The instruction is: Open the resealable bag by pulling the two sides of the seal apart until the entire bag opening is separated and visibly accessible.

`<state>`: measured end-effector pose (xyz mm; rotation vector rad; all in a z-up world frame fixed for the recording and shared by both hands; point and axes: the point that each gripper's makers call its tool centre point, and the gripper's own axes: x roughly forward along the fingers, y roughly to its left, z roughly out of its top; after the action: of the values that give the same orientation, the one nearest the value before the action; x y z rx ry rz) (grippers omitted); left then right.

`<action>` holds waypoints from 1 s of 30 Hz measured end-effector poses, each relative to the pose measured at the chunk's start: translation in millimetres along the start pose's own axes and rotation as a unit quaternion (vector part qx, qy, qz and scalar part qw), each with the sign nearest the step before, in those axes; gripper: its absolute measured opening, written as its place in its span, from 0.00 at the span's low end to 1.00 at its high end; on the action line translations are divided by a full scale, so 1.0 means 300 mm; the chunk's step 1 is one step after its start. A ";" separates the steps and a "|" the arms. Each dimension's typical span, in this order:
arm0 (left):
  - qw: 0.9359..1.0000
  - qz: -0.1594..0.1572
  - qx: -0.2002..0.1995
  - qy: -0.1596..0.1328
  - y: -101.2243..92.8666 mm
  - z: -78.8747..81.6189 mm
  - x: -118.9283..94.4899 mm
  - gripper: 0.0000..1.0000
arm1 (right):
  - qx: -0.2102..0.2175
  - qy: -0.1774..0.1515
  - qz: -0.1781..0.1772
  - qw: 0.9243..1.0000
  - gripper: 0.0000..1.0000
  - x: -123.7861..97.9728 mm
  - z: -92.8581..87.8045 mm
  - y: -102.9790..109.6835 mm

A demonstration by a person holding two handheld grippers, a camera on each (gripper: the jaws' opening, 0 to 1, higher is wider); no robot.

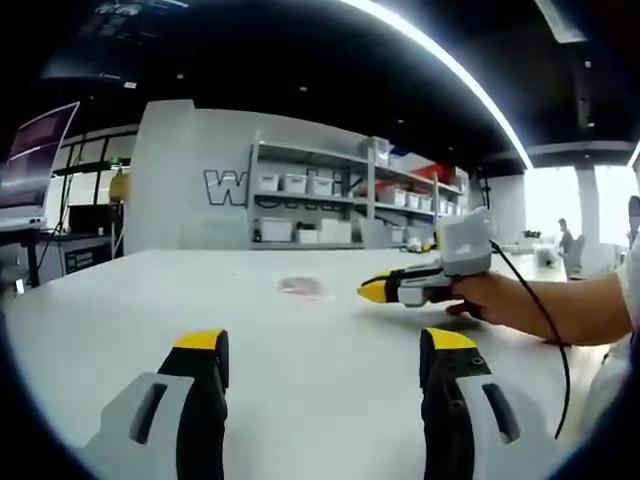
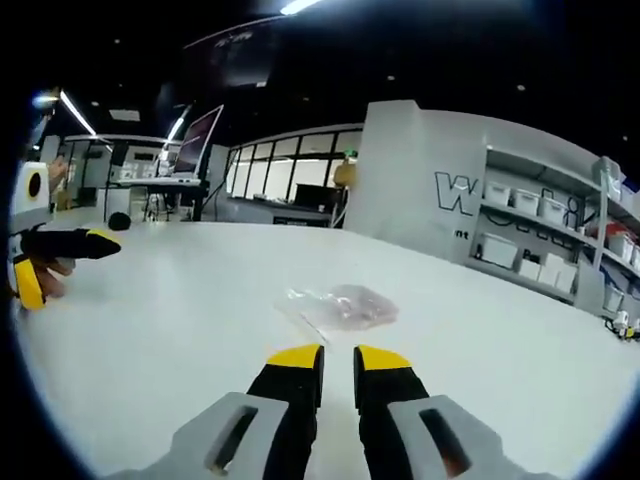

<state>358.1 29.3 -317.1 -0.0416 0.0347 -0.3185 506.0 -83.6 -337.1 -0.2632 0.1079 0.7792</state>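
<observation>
Bag (image 2: pixel 338 305) lies flat, untouched on the surface (image 2: pixel 180 330). Right gripper (image 2: pixel 338 362), jaws nearly closed, empty, just short of it; left gripper (image 1: pixel 325 352) wide open, empty, farther off.

Big dark letters are showing on the tall pale grey wall block (image 1: pixel 190 175) behind the white table. In the left gripper view, only a "W" (image 1: pixel 222 186) is reading clearly, and the grey metal shelf rack with white bins (image 1: pixel 330 195) is covering the letters after it. In the right gripper view, the same wall block (image 2: pixel 420 170) is showing a "W" (image 2: pixel 452 195) too, with more letters running behind the shelf. Some very small letters are sitting under it, but they are too tiny to read.
</observation>
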 end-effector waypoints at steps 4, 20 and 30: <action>1.000 -0.002 0.002 0.003 -0.003 -0.004 0.000 0.78 | -0.002 0.001 0.001 1.000 0.09 0.006 0.000 0.002; 1.000 -0.003 0.003 0.005 -0.003 -0.007 -0.003 0.77 | -0.018 0.013 0.011 1.000 0.09 0.031 -0.008 0.024; 1.000 -0.004 0.004 0.004 -0.007 -0.005 -0.003 0.77 | -0.043 0.033 -0.003 0.999 0.09 0.088 -0.034 -0.032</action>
<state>356.4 27.5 -318.6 -0.0328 0.0414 -0.3277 531.3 -75.0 -350.0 -0.3698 0.1357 0.7702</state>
